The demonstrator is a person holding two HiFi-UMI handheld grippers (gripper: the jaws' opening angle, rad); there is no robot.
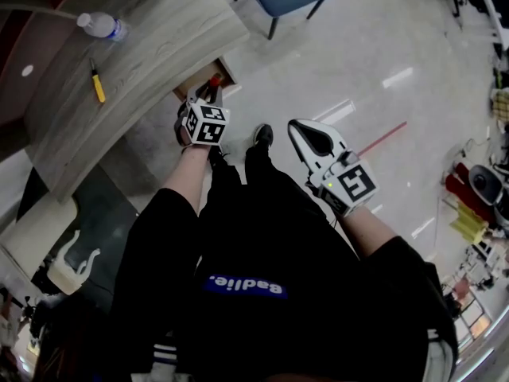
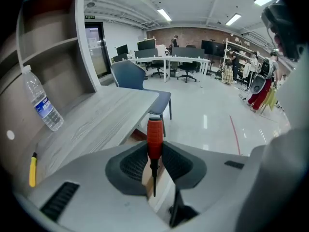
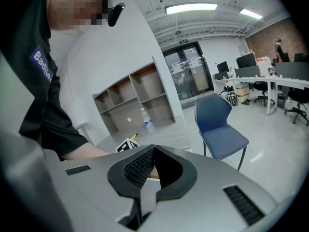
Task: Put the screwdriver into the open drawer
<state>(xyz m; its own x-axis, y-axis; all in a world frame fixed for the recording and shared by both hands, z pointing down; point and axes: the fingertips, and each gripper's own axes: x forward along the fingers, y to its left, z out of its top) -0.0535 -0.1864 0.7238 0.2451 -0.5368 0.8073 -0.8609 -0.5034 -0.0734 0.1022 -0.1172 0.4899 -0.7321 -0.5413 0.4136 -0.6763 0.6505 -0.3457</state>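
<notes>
Bare floor lies open to the right of the left claw, and the tabletop edge runs close along its left. That claw is clamped narrow on the red handle of the screwdriver, with the shaft pointing back toward the wrist. The open drawer sits just beyond its tips, under the tabletop edge. The right claw, off to the right over the floor, has its tips together on nothing. Farther left on the tabletop are a yellow-handled tool and a water bottle. A blue chair stands beyond.
</notes>
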